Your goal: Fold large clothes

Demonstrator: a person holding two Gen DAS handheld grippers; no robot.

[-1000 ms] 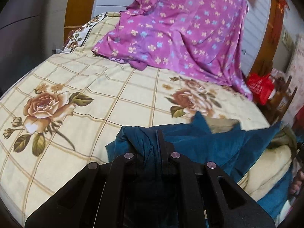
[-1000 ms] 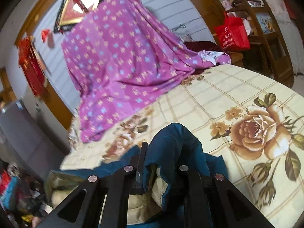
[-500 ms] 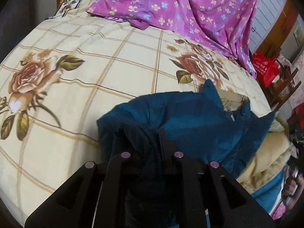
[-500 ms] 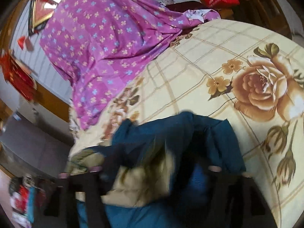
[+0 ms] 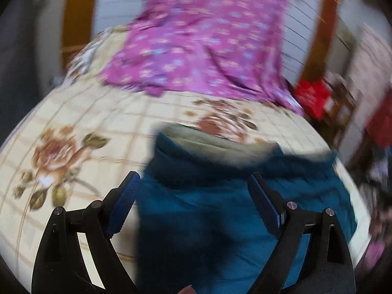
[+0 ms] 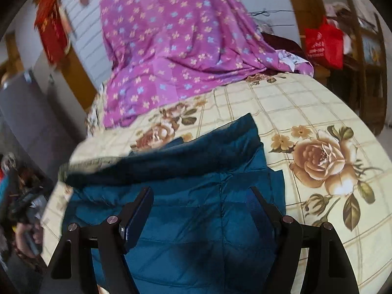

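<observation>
A fold has just been laid down and let go: one blue padded jacket point(image 6: 201, 210) is spread on the flowered bed sheet point(image 6: 306, 112), its pale lining showing along the far edge. The jaws of the left gripper point(image 5: 193, 191) and right gripper point(image 6: 201, 203) have just been opened, and nothing is pinched. Next, a fresh edge probably needs to be grasped. One purple cloth point(image 6: 176, 44) is draped behind.

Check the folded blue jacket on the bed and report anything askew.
The blue jacket lies folded on the floral bedsheet, but its far edge is uneven: one corner pokes up toward the purple sheet, and beige lining shows along the top fold.
</observation>
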